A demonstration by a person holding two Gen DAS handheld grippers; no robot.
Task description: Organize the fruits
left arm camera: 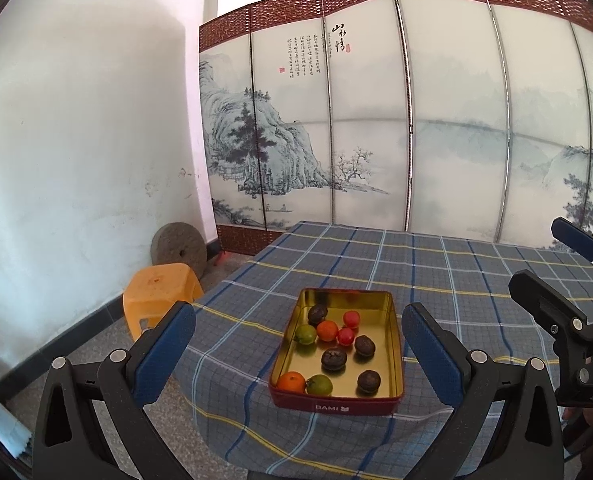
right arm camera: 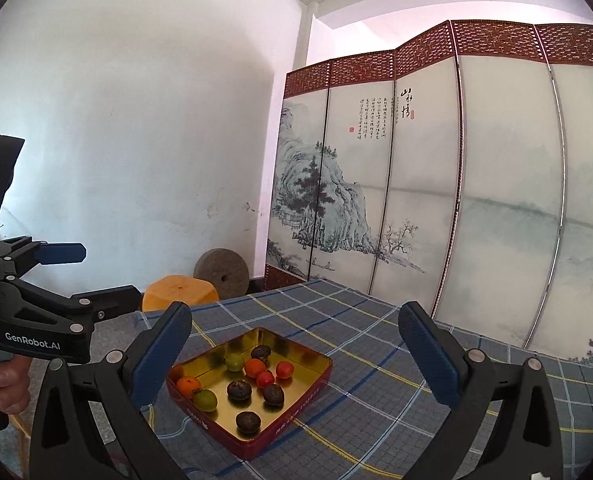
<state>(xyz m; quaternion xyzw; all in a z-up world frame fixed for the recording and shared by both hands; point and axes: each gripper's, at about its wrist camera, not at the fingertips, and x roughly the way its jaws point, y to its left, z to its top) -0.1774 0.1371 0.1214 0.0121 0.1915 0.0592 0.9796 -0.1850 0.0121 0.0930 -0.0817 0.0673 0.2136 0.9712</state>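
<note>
plain home room, painted folding screen (left arm camera: 376,120), checked tablecloth (left arm camera: 416,280), plastic stool (left arm camera: 160,292), millstone (left arm camera: 178,245) by whitewashed wall

The plaid tablecloth (left arm camera: 436,272) lay bare around the red tin (left arm camera: 338,400). Nine fruits crowded the tin's near and left parts; its far right corner stood free. A folding screen (left arm camera: 376,120) closed off the table's far edge.

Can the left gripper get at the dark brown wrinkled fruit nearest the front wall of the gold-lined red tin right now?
Probably yes. The left gripper is open and empty, the dark brown wrinkled fruit lies apart from its neighbours, and the gold-lined red tin has no lid. Only the low wall needs clearing.
</note>
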